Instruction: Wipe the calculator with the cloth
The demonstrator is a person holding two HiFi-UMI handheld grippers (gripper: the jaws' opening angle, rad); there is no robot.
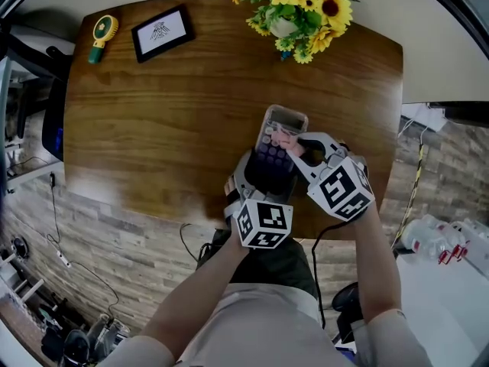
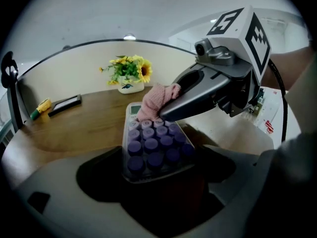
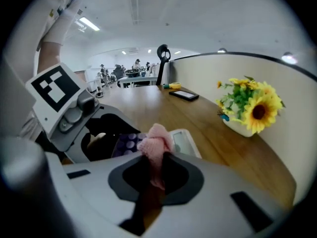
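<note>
Pinching the pink cloth [image 3: 156,142] in the right tool [image 3: 153,168], wad touching the upper keys of the calculator [image 2: 153,147] just below its display. Clamping the calculator's lower end in the left tool [image 2: 154,185], over the near part of the wooden counter [image 1: 168,117]. Farther out, sunflowers [image 1: 302,10] at the far edge, a black picture frame [image 1: 162,32] far left.

Wooden table [image 1: 153,113], pale wall, wood-plank floor [image 1: 114,243]
</note>
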